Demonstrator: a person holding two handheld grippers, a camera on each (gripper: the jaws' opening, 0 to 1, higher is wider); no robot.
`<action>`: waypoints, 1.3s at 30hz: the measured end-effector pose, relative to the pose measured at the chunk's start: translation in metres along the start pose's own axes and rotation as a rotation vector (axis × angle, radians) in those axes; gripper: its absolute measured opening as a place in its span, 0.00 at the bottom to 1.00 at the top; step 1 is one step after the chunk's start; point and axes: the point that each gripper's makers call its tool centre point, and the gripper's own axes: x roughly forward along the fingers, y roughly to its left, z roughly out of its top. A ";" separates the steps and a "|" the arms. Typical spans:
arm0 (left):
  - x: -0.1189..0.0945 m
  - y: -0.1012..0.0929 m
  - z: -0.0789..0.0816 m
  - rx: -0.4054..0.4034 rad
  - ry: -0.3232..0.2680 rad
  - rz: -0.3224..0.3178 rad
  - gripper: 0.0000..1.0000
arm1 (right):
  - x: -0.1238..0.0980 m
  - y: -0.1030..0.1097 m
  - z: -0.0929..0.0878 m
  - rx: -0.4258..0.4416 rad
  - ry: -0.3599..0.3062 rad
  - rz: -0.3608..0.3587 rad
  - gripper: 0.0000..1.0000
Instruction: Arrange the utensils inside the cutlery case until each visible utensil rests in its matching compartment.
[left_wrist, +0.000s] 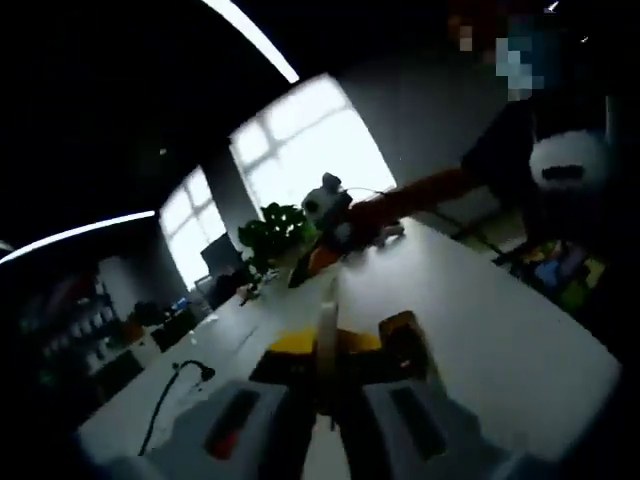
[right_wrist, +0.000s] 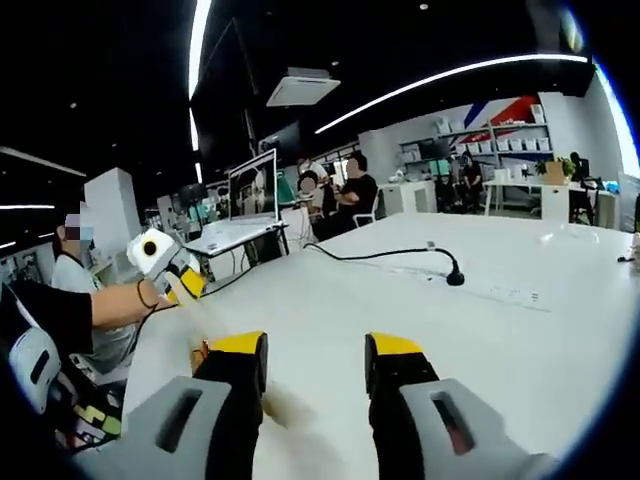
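Note:
My left gripper (left_wrist: 335, 348) has its grey, yellow-tipped jaws close together on a thin pale utensil (left_wrist: 326, 318) that sticks up between them over the white table (left_wrist: 500, 340). In the right gripper view the left gripper (right_wrist: 182, 284) is held by a person's hand at the left, with the blurred pale utensil (right_wrist: 198, 306) hanging from its tips. My right gripper (right_wrist: 317, 350) stands open low over the table (right_wrist: 500, 360), nothing between its fingers. It also appears far across the table in the left gripper view as the right gripper (left_wrist: 330, 212), on an outstretched arm.
A black cable (right_wrist: 400, 253) ends in a plug (right_wrist: 455, 278) near a white power strip (right_wrist: 510, 294) on the table. A potted plant (left_wrist: 275, 235) stands at the far edge, another cable (left_wrist: 170, 390) lies at the left. People sit at desks beyond.

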 end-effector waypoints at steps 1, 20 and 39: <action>0.000 -0.002 -0.001 0.038 0.015 -0.008 0.02 | 0.000 0.004 0.000 -0.009 0.001 0.021 0.45; -0.003 -0.017 0.016 0.486 0.050 -0.146 0.02 | -0.007 0.076 0.013 -0.357 0.142 0.271 0.97; 0.004 -0.045 0.030 0.641 0.052 -0.255 0.02 | 0.011 0.104 -0.065 -0.406 0.595 0.491 0.82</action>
